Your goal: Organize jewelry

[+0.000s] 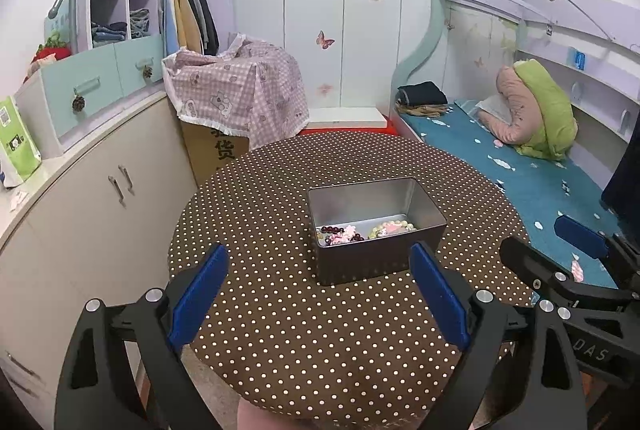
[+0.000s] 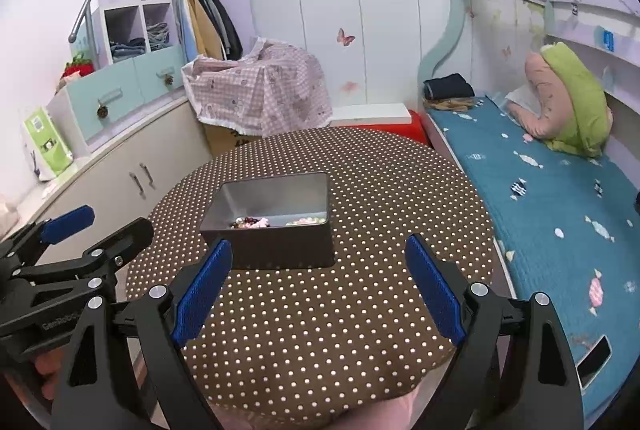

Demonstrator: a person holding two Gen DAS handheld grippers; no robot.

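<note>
While both hover spread and empty above the near edge of the polka-dot counter [image 1: 280, 190], the left gripper [image 1: 320, 294] and right gripper [image 2: 320, 290] face the metal tin [image 1: 376, 230], which sits mid-counter holding beaded jewelry [image 1: 360, 232].

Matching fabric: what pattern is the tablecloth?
Brown with small white polka dots on the tablecloth; clearest in the left wrist view.

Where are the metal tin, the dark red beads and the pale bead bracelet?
metal tin [image 1: 394, 262], left wrist view, front wall
dark red beads [image 1: 331, 229], left wrist view, bead strand
pale bead bracelet [image 1: 394, 221], left wrist view, upper bead arc
</note>
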